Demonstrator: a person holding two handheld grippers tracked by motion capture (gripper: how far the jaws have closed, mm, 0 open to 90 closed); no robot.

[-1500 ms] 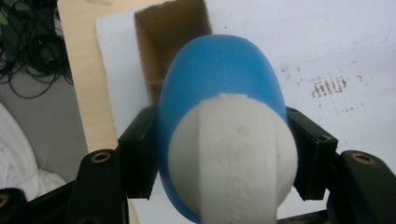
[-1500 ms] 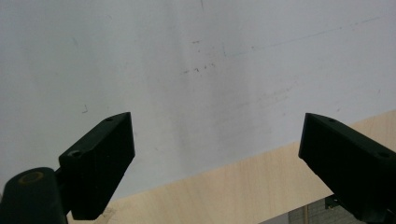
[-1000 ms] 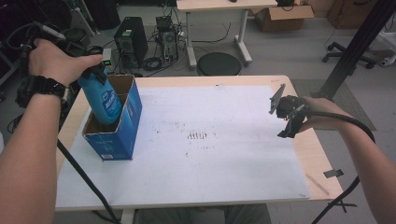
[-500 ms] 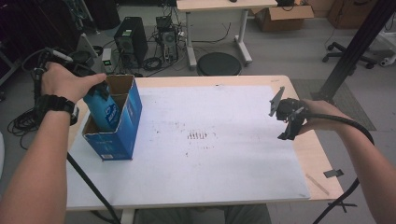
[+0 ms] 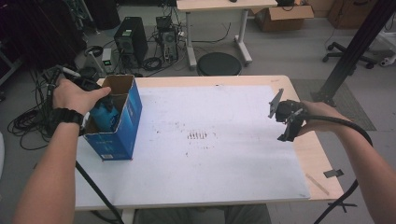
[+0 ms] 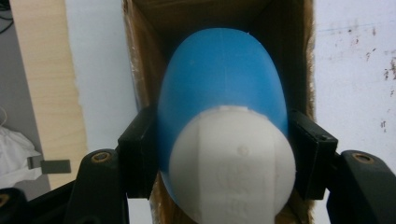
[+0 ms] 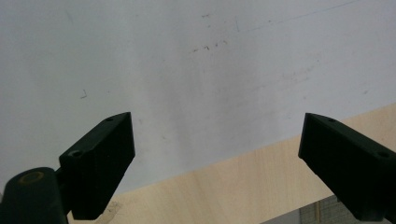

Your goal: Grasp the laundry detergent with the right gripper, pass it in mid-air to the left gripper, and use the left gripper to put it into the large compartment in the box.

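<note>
- High view: a pale wooden tabletop [image 5: 306,154] carries a smudged white sheet [image 5: 219,149]; computers and cables crowd the grey floor [image 5: 289,46] beyond.
- The left gripper [image 6: 219,154] clamps a blue bottle [image 6: 219,79], sunk inside the open blue box [image 5: 122,126] at the sheet's left edge.
- The right gripper [image 7: 215,154] hangs wide open, empty, over the sheet's right edge.

A wooden table [image 5: 303,144] bears a white sheet [image 5: 224,154] and a blue box [image 5: 122,126].

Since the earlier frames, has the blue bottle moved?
Yes. The blue bottle, clamped in the left gripper, has sunk deeper into the blue box, which stays put.
</note>
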